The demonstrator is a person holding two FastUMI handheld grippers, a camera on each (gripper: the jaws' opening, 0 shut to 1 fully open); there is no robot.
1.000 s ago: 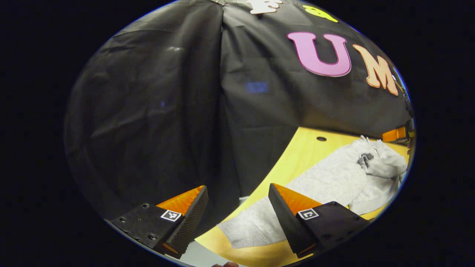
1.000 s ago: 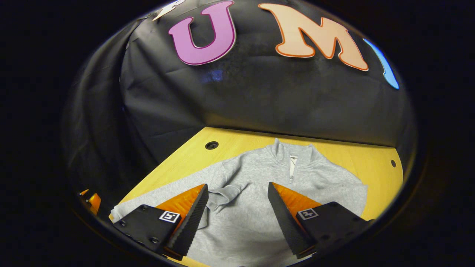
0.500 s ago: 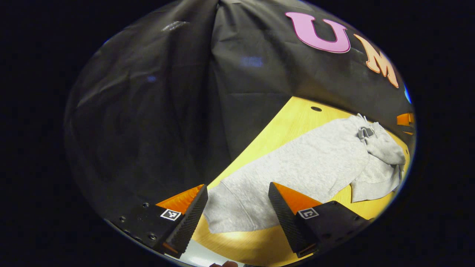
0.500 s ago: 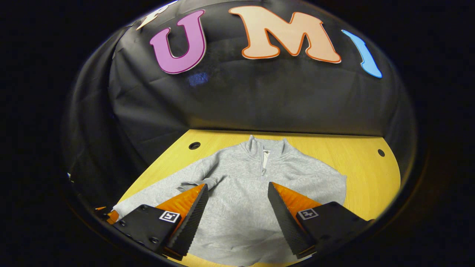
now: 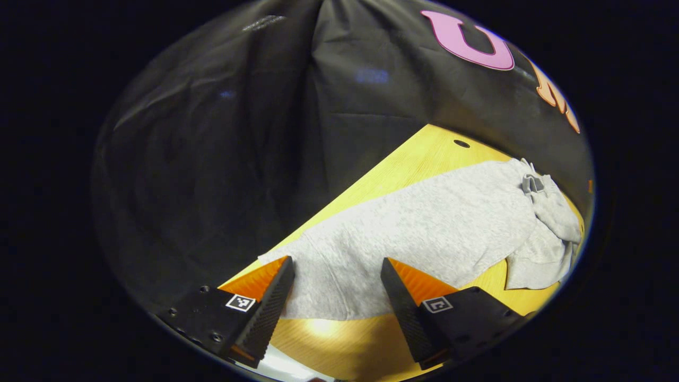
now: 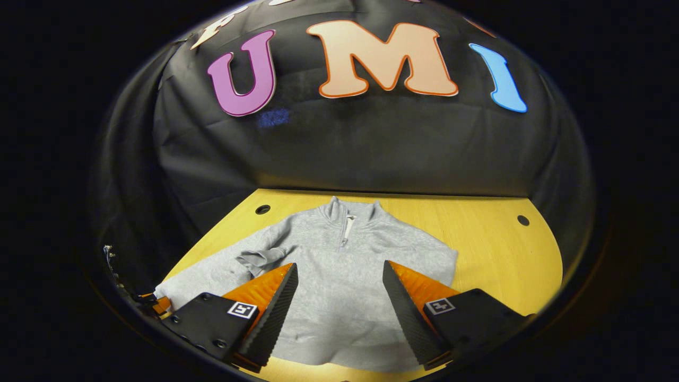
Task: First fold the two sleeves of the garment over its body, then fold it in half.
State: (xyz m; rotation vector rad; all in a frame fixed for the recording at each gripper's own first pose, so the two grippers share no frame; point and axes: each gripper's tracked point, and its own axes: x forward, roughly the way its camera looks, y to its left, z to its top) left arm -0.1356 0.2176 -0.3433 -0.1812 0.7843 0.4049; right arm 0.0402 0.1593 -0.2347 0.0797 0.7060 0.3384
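Where the wooden table (image 6: 493, 249) meets the black cloth wall (image 6: 371, 148), one grey quarter-zip sweatshirt (image 6: 339, 276) lies flat, front up, collar (image 6: 350, 208) toward the wall and hem toward the near edge. Item: short zip (image 6: 346, 231) at the neck, partly open. Item: one sleeve (image 6: 212, 273) stretched out along the tabletop toward the left gripper, with a cuff (image 6: 260, 259) turned back and lying on the cloth near the shoulder. Item: right gripper (image 6: 339, 313), jaws spread wide, nothing between them, poised above the hem area of the sweatshirt; whether it touches the fabric cannot be told. Item: left gripper (image 5: 337, 305), jaws likewise spread wide and empty, hovering at the end of the outstretched sleeve (image 5: 339, 281), the sleeve end lying on the table between the two fingers in the left gripper view. Item: two round holes (image 6: 262, 209) in the tabletop near the wall, one at each side of the garment. In the left gripper view, the garment's bunched far part (image 5: 551, 223) lies near the right margin.
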